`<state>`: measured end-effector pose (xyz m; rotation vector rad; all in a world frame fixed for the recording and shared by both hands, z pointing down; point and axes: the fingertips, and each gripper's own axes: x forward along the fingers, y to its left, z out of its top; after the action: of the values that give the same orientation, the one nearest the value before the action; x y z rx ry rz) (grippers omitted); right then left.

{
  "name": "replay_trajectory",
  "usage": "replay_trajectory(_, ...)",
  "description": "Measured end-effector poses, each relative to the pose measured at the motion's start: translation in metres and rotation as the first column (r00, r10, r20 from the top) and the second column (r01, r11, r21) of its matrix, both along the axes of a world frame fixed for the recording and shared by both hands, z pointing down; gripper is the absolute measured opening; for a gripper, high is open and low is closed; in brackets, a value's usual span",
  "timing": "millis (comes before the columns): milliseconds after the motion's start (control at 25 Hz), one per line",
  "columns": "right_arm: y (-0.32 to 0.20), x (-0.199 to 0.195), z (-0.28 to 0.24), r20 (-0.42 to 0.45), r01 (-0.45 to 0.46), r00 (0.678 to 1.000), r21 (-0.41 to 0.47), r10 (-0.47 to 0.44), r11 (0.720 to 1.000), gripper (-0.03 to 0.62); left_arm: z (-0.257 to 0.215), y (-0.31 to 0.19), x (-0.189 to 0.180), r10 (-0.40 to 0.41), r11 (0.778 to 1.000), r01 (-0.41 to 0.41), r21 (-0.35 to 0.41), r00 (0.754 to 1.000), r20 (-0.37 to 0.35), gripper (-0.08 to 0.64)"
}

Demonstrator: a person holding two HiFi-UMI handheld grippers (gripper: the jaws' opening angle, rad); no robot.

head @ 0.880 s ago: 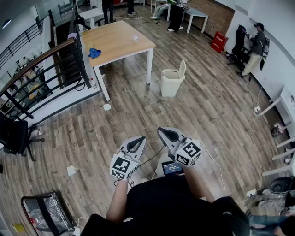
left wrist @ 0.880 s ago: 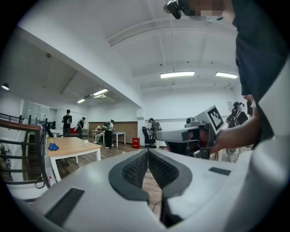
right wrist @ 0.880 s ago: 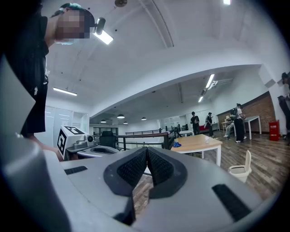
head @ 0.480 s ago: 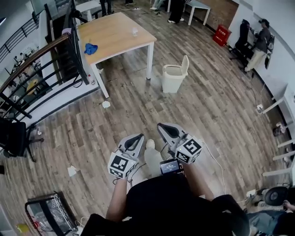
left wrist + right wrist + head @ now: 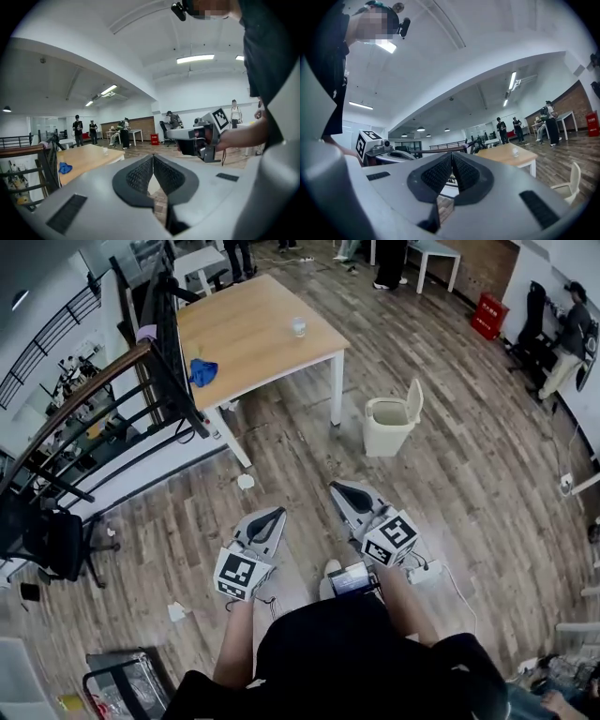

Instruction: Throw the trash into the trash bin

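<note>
The task is at its approach stage, with nothing picked up yet. The left gripper [image 5: 272, 517] and the right gripper [image 5: 343, 491] are held side by side in front of the wooden table [image 5: 253, 329], well short of it. Each has its jaws pressed together with nothing between them. The trash bin [image 5: 386, 426], its lid tipped open, stands on the floor just to the right of the table's near right leg. A white crumpled scrap [image 5: 246, 481] lies on the floor just in front of the table's near left leg. A second scrap [image 5: 176, 612] lies well apart from the table, off to the person's left. The next move likely calls for closing on the nearer scrap, spreading one gripper's jaws and lowering it to the floor.
</note>
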<state>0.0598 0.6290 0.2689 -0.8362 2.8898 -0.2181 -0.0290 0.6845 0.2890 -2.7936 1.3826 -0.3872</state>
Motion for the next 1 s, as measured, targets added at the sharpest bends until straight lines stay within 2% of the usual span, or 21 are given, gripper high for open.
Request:
replay_trajectory(120,-0.051,0.002,-0.01,-0.001,-0.01,1.0,0.022,0.01,1.0,-0.002,-0.013,-0.041,0.0,0.008,1.0,-0.008,0.022,1.0,0.006,0.009)
replay_trajectory(200,-0.077,0.001,-0.01,-0.002,-0.016,1.0,0.023,0.016,1.0,-0.002,-0.011,-0.068,-0.004,-0.015,1.0,0.015,0.01,1.0,0.008,0.009)
replay_trajectory(360,-0.114,0.005,-0.007,-0.01,-0.031,0.999,0.018,0.031,0.999,-0.002,-0.007,-0.114,0.002,-0.003,1.0,0.003,-0.007,1.0,-0.028,0.009)
replay_trajectory(520,-0.161,0.015,0.002,-0.021,-0.095,0.995,0.023,0.096,0.995,-0.002,0.006,-0.171,0.012,0.038,0.999,-0.038,0.004,0.998,-0.047,0.009)
replay_trajectory(680,-0.221,0.01,0.011,-0.035,-0.16,0.986,0.023,0.16,0.987,-0.002,0.019,-0.23,-0.012,0.032,0.999,-0.031,0.013,0.996,-0.082,0.009)
replay_trajectory(800,-0.273,-0.012,0.006,-0.049,-0.17,0.984,0.033,0.171,0.985,-0.002,0.013,-0.285,-0.044,0.022,0.999,-0.019,0.027,0.993,-0.119,0.009)
replay_trajectory(1000,-0.353,-0.08,-0.003,-0.078,-0.127,0.988,0.039,0.13,0.991,-0.002,0.006,-0.368,-0.084,0.05,0.998,-0.045,0.033,0.987,-0.155,0.009)
